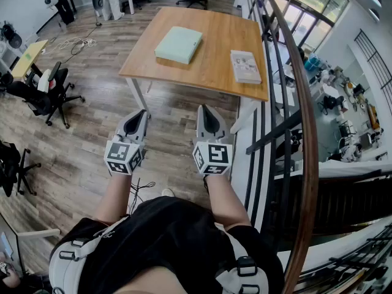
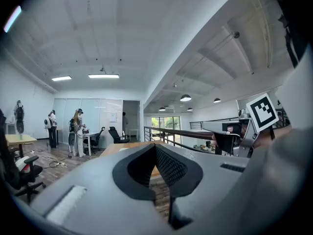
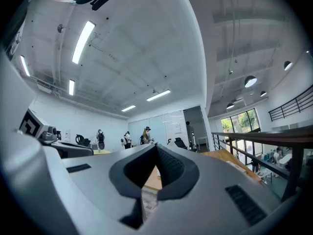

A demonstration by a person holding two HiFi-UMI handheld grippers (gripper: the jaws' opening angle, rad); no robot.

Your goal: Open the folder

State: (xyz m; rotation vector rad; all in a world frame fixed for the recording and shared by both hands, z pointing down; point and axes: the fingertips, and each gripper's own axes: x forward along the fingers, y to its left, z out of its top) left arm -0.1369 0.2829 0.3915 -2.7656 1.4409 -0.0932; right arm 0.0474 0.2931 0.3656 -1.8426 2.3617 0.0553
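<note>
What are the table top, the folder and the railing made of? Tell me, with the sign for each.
Table top: wood or wood-look laminate, satin; warm brown with faint grain lines.
Folder: probably matte plastic or card; flat pale green, no glare, too small to tell.
Railing: brown handrail, likely wood; dark thin bars below look like painted metal.

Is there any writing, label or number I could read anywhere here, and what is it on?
No text here can be read.
Booklet on the table: print too small to read.
Green folder: no label shows.
Left marker cube and right marker cube: black-and-white patterns, no words.
</note>
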